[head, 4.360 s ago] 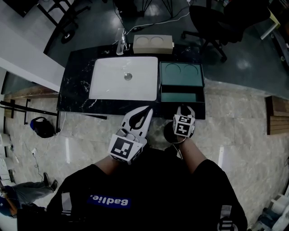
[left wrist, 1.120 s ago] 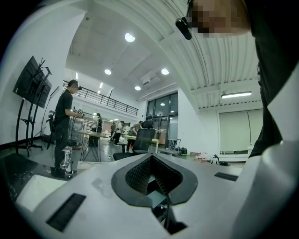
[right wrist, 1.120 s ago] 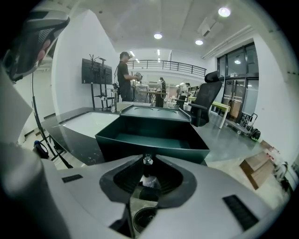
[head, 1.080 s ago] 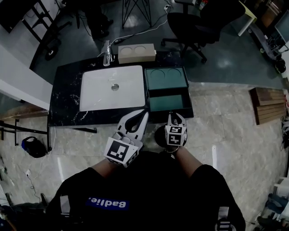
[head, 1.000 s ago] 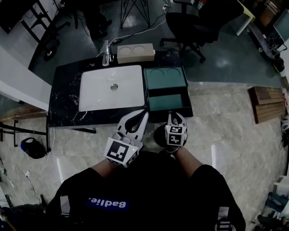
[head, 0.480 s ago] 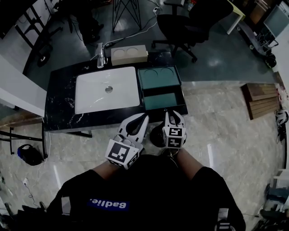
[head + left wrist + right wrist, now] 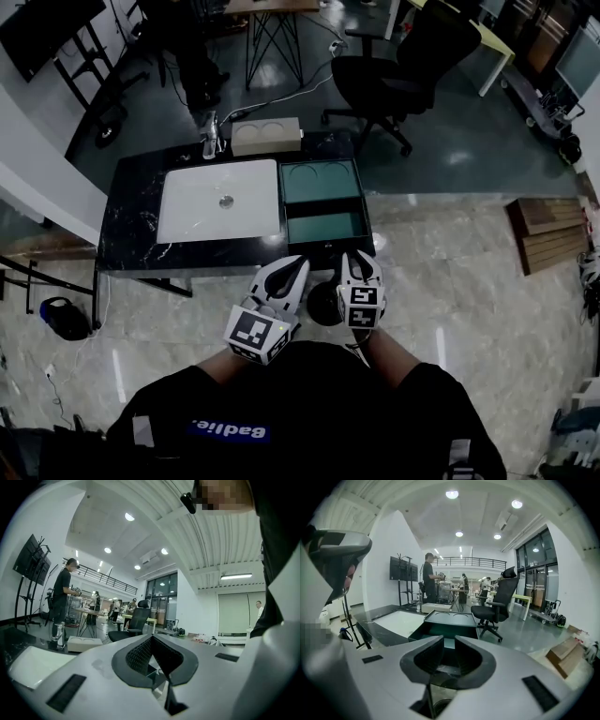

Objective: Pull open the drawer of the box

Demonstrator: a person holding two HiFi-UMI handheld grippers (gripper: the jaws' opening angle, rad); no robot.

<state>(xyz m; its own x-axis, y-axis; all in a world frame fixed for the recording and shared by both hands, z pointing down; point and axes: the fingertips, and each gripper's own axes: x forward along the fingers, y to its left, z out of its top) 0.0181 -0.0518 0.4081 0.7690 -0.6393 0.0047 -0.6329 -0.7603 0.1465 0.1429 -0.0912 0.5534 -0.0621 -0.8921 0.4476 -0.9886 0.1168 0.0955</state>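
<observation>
Looking down from the head view, a black table (image 7: 131, 202) is seen with a white sink (image 7: 187, 211) set in it and a green box (image 7: 321, 181) just to the sink's right. The drawer (image 7: 324, 228) of the box already stands pulled out toward the person, at the table's near edge. The left gripper (image 7: 298, 264) and right gripper (image 7: 358, 259) are held over the floor, short of the table and touching nothing. In the left gripper view, the jaws are seen pressed together at their tips, with nothing between them. In the right gripper view, the jaws are parted by a narrow gap and are empty, and the open drawer lies straight ahead beyond them. The drawer is judged to be rigid, light and smooth-sided, likely to slide easily. Its front lip is judged the best place to be gripped, squarely at the middle, so that it is not skewed.
</observation>
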